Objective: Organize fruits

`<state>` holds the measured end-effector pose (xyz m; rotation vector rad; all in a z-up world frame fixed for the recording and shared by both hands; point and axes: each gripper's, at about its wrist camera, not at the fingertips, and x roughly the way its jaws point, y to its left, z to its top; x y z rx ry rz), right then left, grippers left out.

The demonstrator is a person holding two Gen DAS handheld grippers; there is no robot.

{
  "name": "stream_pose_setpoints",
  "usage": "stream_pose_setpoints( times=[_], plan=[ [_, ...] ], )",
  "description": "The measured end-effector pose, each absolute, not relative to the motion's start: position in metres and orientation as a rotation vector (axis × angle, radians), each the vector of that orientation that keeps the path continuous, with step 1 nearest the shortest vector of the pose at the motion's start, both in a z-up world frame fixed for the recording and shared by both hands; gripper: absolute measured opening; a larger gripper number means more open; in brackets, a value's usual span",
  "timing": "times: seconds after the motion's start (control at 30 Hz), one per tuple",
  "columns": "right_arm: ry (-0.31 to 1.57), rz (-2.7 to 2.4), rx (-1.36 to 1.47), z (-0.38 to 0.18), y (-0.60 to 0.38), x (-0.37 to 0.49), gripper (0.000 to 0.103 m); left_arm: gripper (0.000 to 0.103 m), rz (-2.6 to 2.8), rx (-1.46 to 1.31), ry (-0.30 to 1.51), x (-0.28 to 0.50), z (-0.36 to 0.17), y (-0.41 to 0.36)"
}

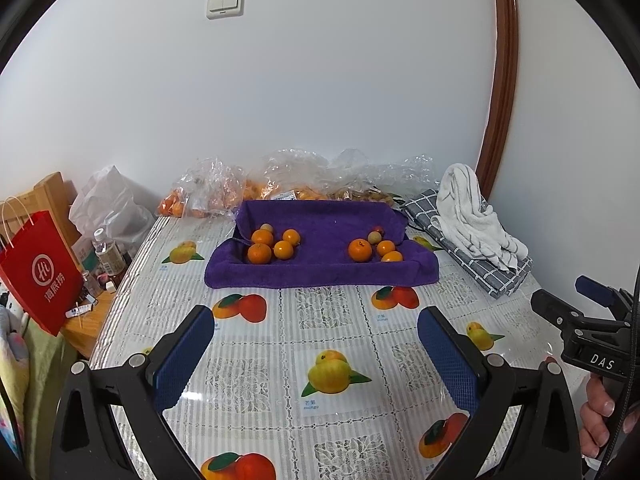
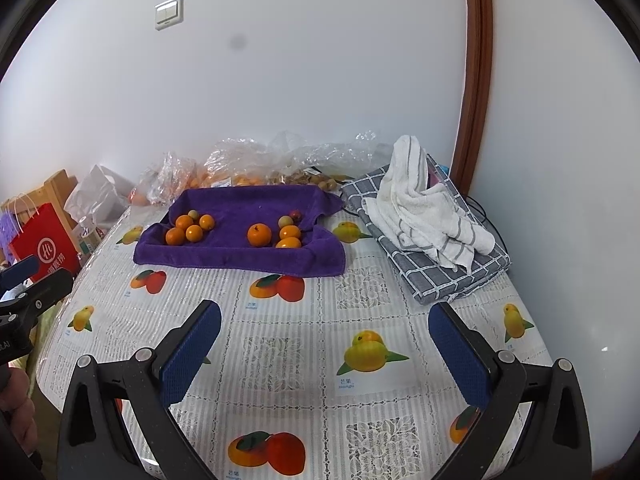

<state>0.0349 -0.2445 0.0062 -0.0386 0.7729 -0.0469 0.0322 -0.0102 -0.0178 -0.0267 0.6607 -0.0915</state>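
Note:
A purple towel point(image 1: 320, 272) point(image 2: 240, 258) lies on the table with its edges turned up. On its left sits a group of oranges point(image 1: 272, 245) point(image 2: 190, 229) with one small pale fruit. On its right sit three oranges point(image 1: 360, 250) point(image 2: 259, 235), a pale round fruit point(image 1: 374, 237) point(image 2: 285, 221) and a small red fruit point(image 2: 295, 214). My left gripper point(image 1: 316, 350) is open and empty, above the table in front of the towel. My right gripper point(image 2: 324, 346) is open and empty too; it also shows at the left wrist view's right edge point(image 1: 576, 308).
Clear plastic bags of fruit point(image 1: 280, 184) point(image 2: 240, 168) lie behind the towel against the wall. A white striped towel point(image 1: 472, 220) point(image 2: 424, 216) lies on a grey checked cloth point(image 2: 448, 276) at the right. A red paper bag point(image 1: 36, 272) and bottles point(image 1: 108, 252) stand off the table's left edge.

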Motion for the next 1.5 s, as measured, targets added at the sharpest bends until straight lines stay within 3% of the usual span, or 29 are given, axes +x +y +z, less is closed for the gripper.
stream_pose_setpoints(
  times=[1.5],
  plan=[
    [0.761, -0.047, -0.039, 0.0098, -0.2459, 0.0335, 0.102, 0.103, -0.076, -0.040, 0.669, 0.0324, -0.0177, -0.0051]
  ],
)
